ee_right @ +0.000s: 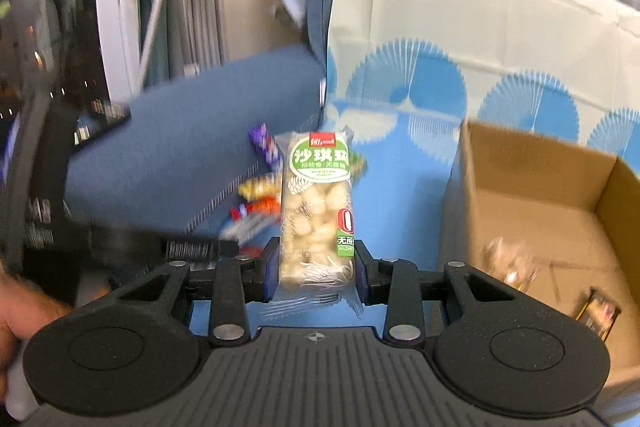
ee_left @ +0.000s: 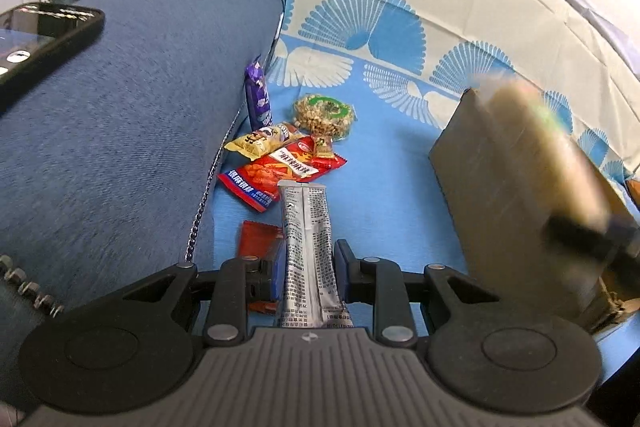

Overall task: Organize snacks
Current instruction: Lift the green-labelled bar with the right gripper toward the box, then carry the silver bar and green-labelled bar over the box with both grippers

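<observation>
A silver sachet (ee_left: 306, 251) is clamped between the fingers of the left gripper (ee_left: 306, 267), held lengthwise with its free end pointing away from the camera. A clear pack of puffed rice cake with a green label (ee_right: 318, 207) is clamped upright between the fingers of the right gripper (ee_right: 316, 269).

The cardboard box (ee_right: 536, 187) stands open on the blue patterned sheet (ee_left: 380, 187), and a few snacks are already seen inside it. The remaining loose snacks, among them a red packet (ee_left: 280, 171), a yellow packet (ee_left: 260, 143), a purple wrapper (ee_left: 258, 99) and a round nut cake (ee_left: 324, 113), lie in a heap well to the left of the box, against a blue denim-covered cushion (ee_left: 140, 107).

The step in hand is judged to be carrying both packs over to the box. Each pack should be brought above the open top, clear of the near wall, and lowered inside before the fingers are parted. The rice cake pack looks crushable, so no tighter grip should be applied, and the two grippers should be kept from crossing.
</observation>
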Demonstrator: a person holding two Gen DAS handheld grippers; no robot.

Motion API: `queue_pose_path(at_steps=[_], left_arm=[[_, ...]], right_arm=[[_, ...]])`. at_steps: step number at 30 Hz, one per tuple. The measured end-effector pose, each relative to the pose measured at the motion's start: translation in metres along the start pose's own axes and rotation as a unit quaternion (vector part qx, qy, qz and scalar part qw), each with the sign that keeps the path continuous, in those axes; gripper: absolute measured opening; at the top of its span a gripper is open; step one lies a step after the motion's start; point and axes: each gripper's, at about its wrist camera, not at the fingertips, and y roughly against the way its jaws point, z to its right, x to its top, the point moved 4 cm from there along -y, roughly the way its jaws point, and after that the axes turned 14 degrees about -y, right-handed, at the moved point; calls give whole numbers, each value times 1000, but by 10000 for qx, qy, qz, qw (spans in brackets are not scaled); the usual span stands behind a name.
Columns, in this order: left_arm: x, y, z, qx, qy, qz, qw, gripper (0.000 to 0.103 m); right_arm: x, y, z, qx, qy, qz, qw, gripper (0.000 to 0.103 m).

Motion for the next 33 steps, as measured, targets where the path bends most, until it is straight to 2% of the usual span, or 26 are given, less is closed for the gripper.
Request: queue_pose_path(at_steps=[6, 10, 13, 18, 23, 33], left_arm=[[-1, 25, 13, -6, 27, 44, 10000, 28], [2, 39, 31, -110, -114, 51, 9999, 28], [8, 44, 46, -191, -236, 64, 9995, 28], [31, 52, 77, -410, -438, 223, 9979, 28], [63, 57, 117, -719, -591, 463, 9946, 28], [115, 58, 199, -1212, -788, 874, 9856, 28]], right_arm=[[65, 44, 40, 81, -209, 659, 9976, 38], [95, 63, 83, -202, -190, 1156, 9929, 38], [92, 60, 126, -688, -449, 1243, 9888, 38], [82, 54, 186, -1257, -1529, 1009, 9750, 38], [79, 57, 199, -1421, -1740, 1084, 9684, 38], [80, 58, 198, -1502, -1719, 1187, 9663, 38]])
